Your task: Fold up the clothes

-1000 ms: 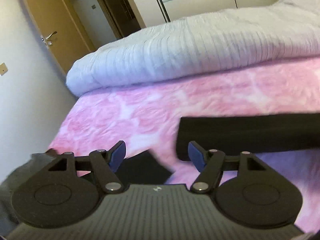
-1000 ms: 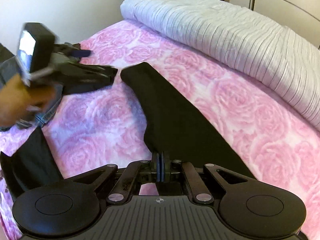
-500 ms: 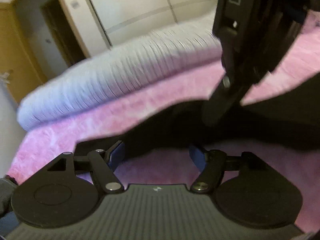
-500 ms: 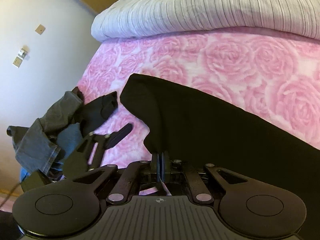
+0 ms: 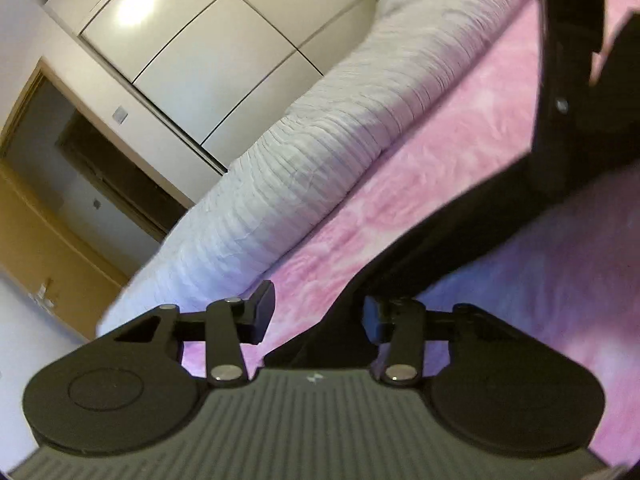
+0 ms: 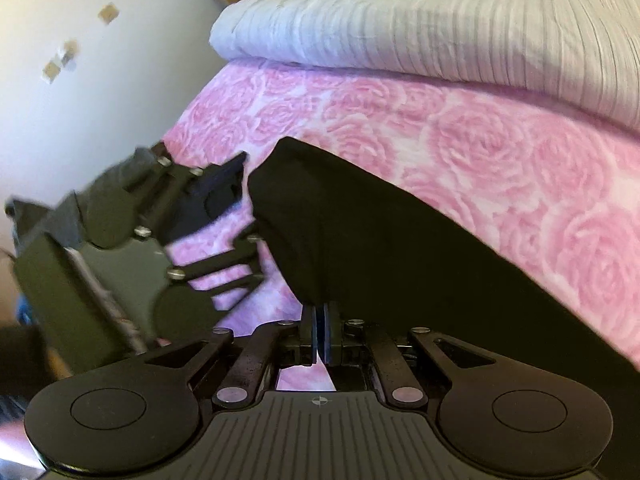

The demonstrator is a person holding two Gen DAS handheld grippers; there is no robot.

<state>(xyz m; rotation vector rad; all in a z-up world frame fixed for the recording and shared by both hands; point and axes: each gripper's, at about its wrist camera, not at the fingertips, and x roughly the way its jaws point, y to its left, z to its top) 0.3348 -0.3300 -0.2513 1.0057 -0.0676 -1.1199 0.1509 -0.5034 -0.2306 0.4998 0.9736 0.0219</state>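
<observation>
My right claw (image 6: 319, 334) is closed on the near edge of a black garment (image 6: 380, 240), the two pads pinched together with cloth between them. The garment runs as a long dark band across the pink rose-patterned bed (image 6: 500, 148), lifted at my end; its far rounded end lies on the bed near the bed's edge. My left claw (image 5: 316, 316) stands open, with a fold of the same black garment (image 5: 420, 256) lying in the gap between the pads, nearer the right pad, not yet clamped.

Risks noted:
- If the left claw closes off-centre, it may catch only a thin lip of cloth, which would slip out under tension.
- The two claws are close together; the right claw's body fills the upper right of the left view, so a collision is possible.
- A grey heap of other clothes (image 6: 60, 216) lies just behind the left claw at the bed's edge and could be snagged.
- The rolled striped quilt (image 6: 440, 28) bounds the far side and limits room to spread the garment.
</observation>
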